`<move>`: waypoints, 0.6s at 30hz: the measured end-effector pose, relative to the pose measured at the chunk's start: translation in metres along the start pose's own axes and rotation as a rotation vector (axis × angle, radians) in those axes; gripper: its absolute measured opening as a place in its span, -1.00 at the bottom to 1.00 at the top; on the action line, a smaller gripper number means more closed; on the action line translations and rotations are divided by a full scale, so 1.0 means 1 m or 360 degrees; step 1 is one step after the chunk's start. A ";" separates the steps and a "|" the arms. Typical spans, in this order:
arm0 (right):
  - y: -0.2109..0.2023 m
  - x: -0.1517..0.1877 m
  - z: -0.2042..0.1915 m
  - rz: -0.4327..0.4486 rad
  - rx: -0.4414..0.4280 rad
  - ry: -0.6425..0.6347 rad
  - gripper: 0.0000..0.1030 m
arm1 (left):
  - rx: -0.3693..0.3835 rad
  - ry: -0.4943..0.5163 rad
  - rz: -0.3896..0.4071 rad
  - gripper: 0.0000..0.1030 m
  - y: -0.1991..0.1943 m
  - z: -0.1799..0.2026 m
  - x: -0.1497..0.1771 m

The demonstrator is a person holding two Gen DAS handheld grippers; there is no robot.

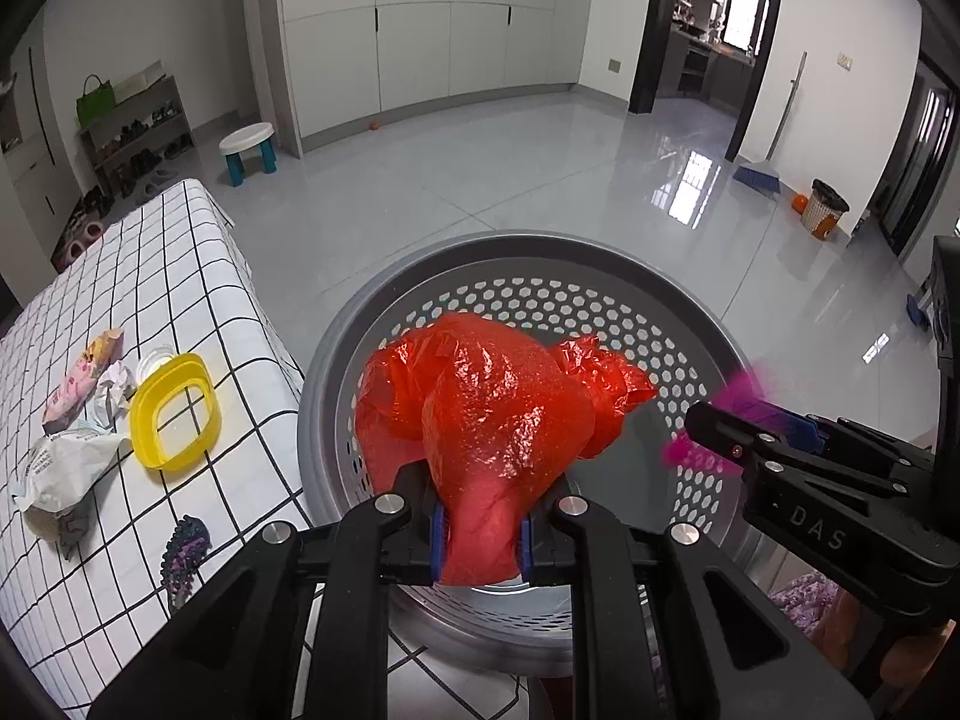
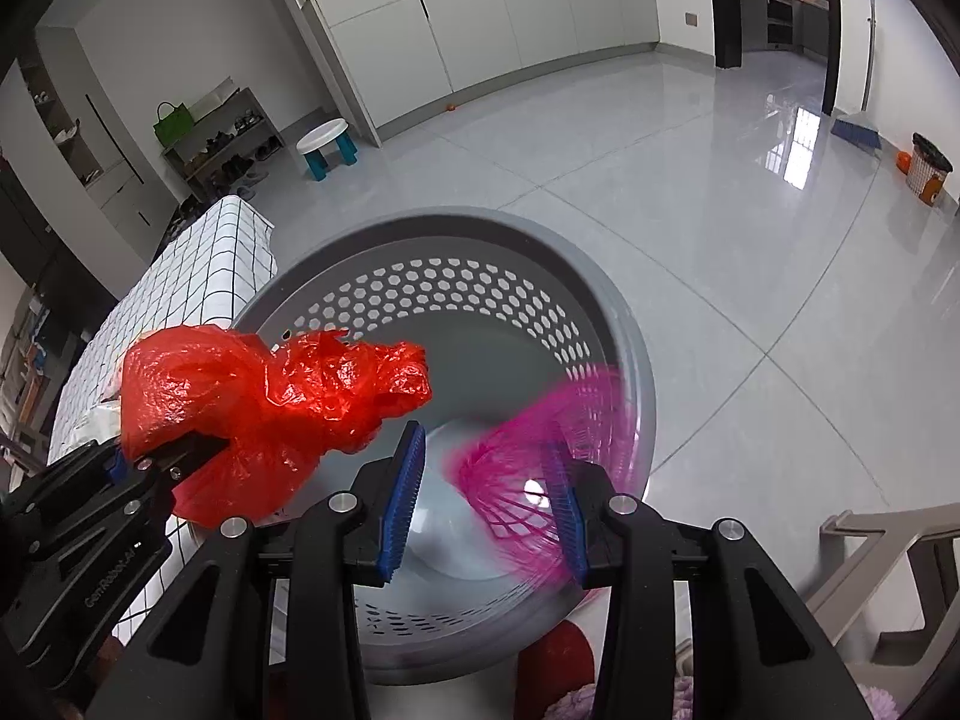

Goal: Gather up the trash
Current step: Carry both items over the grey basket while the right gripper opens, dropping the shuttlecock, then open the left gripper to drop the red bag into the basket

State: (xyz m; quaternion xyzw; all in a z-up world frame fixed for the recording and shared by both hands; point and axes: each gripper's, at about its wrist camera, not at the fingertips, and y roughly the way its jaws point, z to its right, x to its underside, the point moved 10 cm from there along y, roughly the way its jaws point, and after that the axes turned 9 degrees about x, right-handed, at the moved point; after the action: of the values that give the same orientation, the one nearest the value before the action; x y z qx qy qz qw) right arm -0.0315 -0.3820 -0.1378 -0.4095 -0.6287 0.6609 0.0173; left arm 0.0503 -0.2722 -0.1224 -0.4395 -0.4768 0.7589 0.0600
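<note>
Left tongs point(image 1: 480, 531): clamped on red plastic bag point(image 1: 492, 414), above grey basket point(image 1: 540, 252).
Right tongs point(image 2: 486, 504): spread wide, pink mesh point(image 2: 540, 450) blurred at 1 pad.
Technique: release bag centrally over basket.

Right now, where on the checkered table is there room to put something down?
The far end of the checkered table, beyond the yellow lid frame, looks bare. It's crowded by the wrappers and the near-edge brush.
</note>
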 end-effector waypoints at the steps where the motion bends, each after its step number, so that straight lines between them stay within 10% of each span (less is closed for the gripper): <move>1: 0.000 0.000 0.000 -0.0001 -0.0001 0.0001 -0.25 | -0.0002 0.0002 -0.0001 -0.67 0.000 0.000 0.000; 7: -0.003 -0.001 0.002 0.0011 -0.0002 -0.0007 -0.19 | -0.0033 0.0021 0.0018 -0.51 -0.003 0.000 -0.003; 12: -0.011 -0.004 0.007 0.0070 0.0007 0.0003 0.27 | -0.0060 0.0012 0.0059 0.37 -0.011 -0.002 -0.005; 18: -0.013 -0.004 0.009 0.0076 0.0005 0.0005 0.29 | -0.0099 0.0015 0.0102 0.45 -0.021 -0.002 -0.010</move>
State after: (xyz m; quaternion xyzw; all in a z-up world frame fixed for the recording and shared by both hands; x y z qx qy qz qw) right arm -0.0405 -0.3884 -0.1258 -0.4255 -0.6178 0.6613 0.0031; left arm 0.0511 -0.2644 -0.1003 -0.4598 -0.4854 0.7432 0.0244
